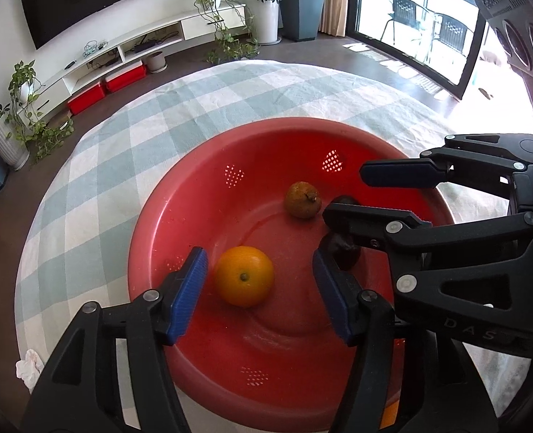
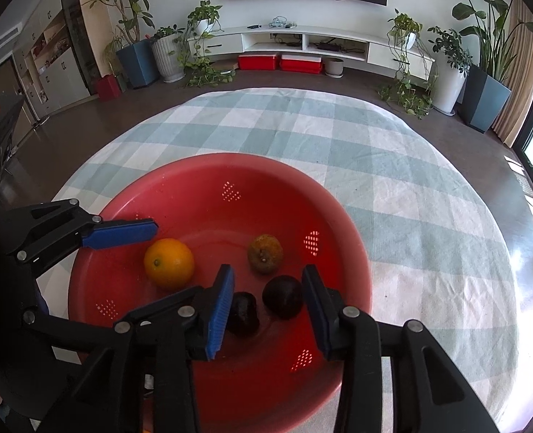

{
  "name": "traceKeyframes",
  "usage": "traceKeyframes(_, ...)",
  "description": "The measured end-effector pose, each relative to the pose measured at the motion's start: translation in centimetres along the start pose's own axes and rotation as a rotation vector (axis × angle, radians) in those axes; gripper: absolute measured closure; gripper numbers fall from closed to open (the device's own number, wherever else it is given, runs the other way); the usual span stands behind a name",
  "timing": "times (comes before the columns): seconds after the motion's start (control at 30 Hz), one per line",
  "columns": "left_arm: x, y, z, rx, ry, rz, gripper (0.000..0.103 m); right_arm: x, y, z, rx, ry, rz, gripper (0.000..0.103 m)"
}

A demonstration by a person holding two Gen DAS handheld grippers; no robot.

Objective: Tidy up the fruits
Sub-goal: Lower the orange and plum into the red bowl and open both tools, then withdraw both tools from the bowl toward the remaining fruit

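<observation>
A red perforated basin (image 1: 151, 202) (image 2: 356, 238) stands on the checked cloth. In it lie an orange (image 1: 244, 276) (image 2: 169, 269), a brownish-green fruit (image 1: 301, 200) (image 2: 265, 253) and two dark fruits (image 2: 282, 296) (image 2: 243, 312). My left gripper (image 1: 259, 281) is open over the basin floor, its blue pads either side of the orange with gaps on both sides. My right gripper (image 2: 268, 288) (image 1: 345, 193) is open too, straddling the two dark fruits, which rest on the basin floor. In the left wrist view the right gripper hides most of the dark fruits (image 1: 342, 252).
The round table carries a pale green and white checked cloth (image 2: 392, 180). A crumpled white tissue (image 1: 30, 364) lies near its left edge. A bit of something orange (image 1: 389, 415) shows under the basin's near rim. Floor, potted plants and a TV cabinet lie beyond.
</observation>
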State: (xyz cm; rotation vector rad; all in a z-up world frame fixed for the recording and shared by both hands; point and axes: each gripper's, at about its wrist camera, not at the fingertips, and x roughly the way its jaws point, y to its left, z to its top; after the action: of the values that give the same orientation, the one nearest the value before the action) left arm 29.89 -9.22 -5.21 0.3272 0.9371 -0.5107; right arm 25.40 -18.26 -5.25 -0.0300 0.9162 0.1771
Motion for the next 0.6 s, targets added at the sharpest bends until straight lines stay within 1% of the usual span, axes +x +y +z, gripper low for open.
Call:
traceKeyframes(0.07, -0.8, 0.0, 0.0, -0.004, -0.014, -0.005, 0.037, -1.1, 0.0, -0.1, -0.001, -0.022, 0.000, 0.056)
traceKeyframes(0.1, -1.5, -0.1, 0.0, -0.002, -0.024, -0.008, 0.036, -1.7, 0.1, -0.2, -0.002, -0.035, 0.001, 0.054)
traceKeyframes(0.17, -2.9, -0.4, -0.2, 0.006, -0.051, -0.003, 0.031, -3.1, -0.1, -0.5, 0.009, -0.058, 0.002, 0.046)
traceKeyframes(0.2, -3.8, -0.5, -0.4, 0.005, -0.065, -0.002, 0.030, -3.9, -0.2, -0.8, 0.020, -0.068, 0.009, 0.043)
traceKeyframes(0.23, -4.6, -0.6, -0.6, 0.001, -0.079, -0.008, 0.026, -4.7, -0.4, -1.1, 0.032, -0.079, 0.022, 0.042)
traceKeyframes(0.27, -5.5, -0.7, -0.9, -0.004, -0.094, -0.017, 0.020, -5.5, -0.5, -1.5, 0.044, -0.090, 0.035, 0.039)
traceKeyframes(0.3, -6.4, -0.8, -1.4, -0.006, -0.111, -0.024, 0.018, -6.4, -0.5, -2.0, 0.055, -0.099, 0.045, 0.035)
traceKeyframes(0.33, -7.2, -1.0, -1.9, -0.007, -0.124, -0.030, 0.016, -7.2, -0.5, -2.5, 0.061, -0.108, 0.055, 0.033)
traceKeyframes(0.47, -10.0, -2.1, -4.7, -0.002, -0.142, -0.064, 0.015, -9.9, 0.1, -5.4, 0.069, -0.135, 0.091, 0.029)
traceKeyframes(0.6, -11.9, -3.4, -8.5, 0.013, -0.148, -0.096, 0.014, -11.6, 0.5, -8.8, 0.102, -0.138, 0.121, 0.028)
